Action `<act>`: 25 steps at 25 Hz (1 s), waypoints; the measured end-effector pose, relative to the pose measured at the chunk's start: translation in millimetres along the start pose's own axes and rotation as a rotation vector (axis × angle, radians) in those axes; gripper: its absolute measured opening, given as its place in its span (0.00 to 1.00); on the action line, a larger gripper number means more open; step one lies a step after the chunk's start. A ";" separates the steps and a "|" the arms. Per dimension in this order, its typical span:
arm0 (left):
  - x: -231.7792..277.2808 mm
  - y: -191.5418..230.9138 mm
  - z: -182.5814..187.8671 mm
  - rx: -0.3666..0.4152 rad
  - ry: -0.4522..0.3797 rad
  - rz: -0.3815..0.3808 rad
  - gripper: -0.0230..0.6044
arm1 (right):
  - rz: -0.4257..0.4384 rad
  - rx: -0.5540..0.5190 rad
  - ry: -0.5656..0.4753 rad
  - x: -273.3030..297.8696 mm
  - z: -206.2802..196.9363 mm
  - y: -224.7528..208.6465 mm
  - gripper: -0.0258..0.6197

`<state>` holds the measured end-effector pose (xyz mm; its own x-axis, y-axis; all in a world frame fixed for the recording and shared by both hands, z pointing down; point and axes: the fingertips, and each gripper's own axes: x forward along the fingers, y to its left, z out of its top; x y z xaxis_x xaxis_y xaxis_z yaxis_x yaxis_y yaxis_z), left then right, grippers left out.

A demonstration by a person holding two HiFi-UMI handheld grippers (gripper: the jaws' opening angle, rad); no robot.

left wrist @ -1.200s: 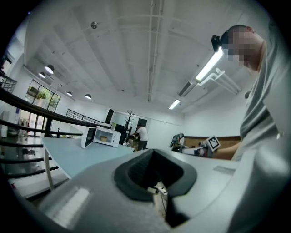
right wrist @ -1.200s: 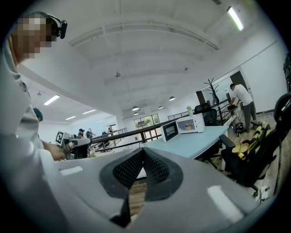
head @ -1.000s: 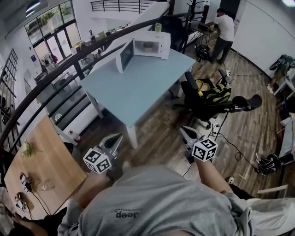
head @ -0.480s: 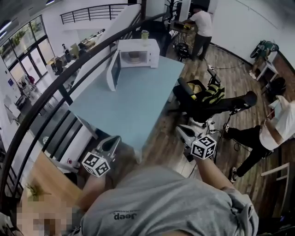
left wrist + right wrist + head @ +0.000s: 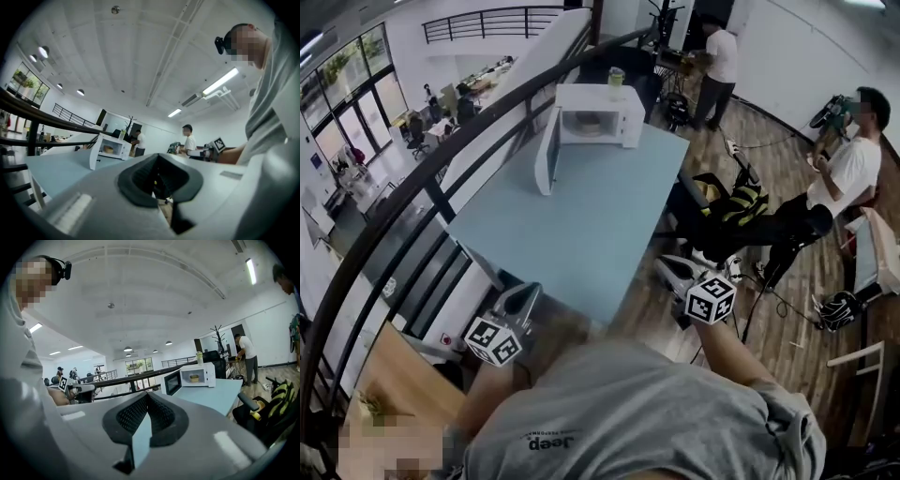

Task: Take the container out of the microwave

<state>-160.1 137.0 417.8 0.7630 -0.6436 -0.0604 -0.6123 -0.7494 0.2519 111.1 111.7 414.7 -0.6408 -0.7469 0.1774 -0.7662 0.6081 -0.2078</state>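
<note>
the microwave (image 5: 602, 114) has drawn nearer, left claw (image 5: 528, 292) and right claw (image 5: 664, 267) both clenched empty, shirt (image 5: 628, 412) reading "jeep".

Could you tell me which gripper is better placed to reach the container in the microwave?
Right, probably. Both grippers are far from the microwave, but its door stands open ahead of the left gripper, while the right gripper looks straight at the container. Its shut jaws must open first.

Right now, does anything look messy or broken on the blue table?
Nothing is spilled or broken. The only odd bit: the microwave at the far end of the table has its door wide open, with a container inside.
</note>
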 end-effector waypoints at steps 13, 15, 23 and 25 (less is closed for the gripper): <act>29.3 64.2 14.6 -0.001 0.002 0.008 0.07 | 0.005 0.007 0.012 68.6 10.5 -32.3 0.05; 38.5 68.5 14.3 -0.002 0.009 0.010 0.07 | 0.009 0.016 0.012 74.3 11.4 -42.9 0.05; 102.2 75.5 10.4 0.041 0.042 0.056 0.07 | 0.070 0.046 0.012 99.2 11.9 -118.0 0.05; 125.7 77.1 10.3 0.045 0.046 0.083 0.07 | 0.086 0.056 0.006 106.5 17.5 -148.5 0.05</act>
<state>-113.5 -3.4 419.7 0.7169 -0.6972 0.0032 -0.6821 -0.7004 0.2103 157.5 -62.8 447.6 -0.7043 -0.6911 0.1620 -0.7048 0.6537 -0.2754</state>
